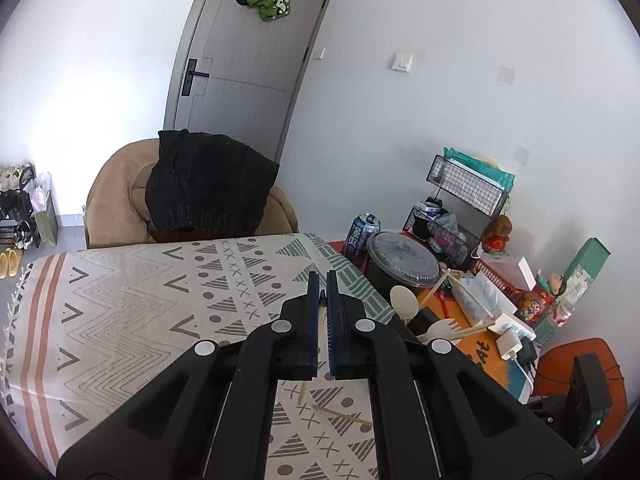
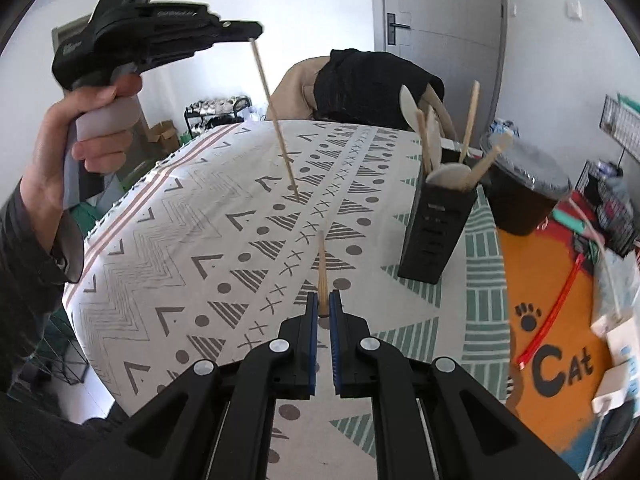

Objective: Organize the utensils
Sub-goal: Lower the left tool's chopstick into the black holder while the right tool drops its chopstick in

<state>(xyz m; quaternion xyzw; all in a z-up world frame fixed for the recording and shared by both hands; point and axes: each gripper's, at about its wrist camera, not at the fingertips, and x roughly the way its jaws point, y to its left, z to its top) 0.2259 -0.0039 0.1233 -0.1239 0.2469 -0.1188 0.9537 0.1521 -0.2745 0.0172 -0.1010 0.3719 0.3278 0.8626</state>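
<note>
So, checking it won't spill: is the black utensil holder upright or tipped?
Upright. The black utensil holder stands on its base on the tablecloth, spoons and chopsticks sticking up from its top.

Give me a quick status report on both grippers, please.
Left gripper shut on a chopstick, raised. Right gripper shut on a second chopstick. Black holder ahead, path unobstructed.

White walls (image 1: 440, 12) and a grey door (image 1: 248, 64) stand far off; a tan armchair (image 1: 116, 192) sits beyond the worktop (image 1: 132, 304), shoe rack (image 1: 16, 208) far left.
</note>
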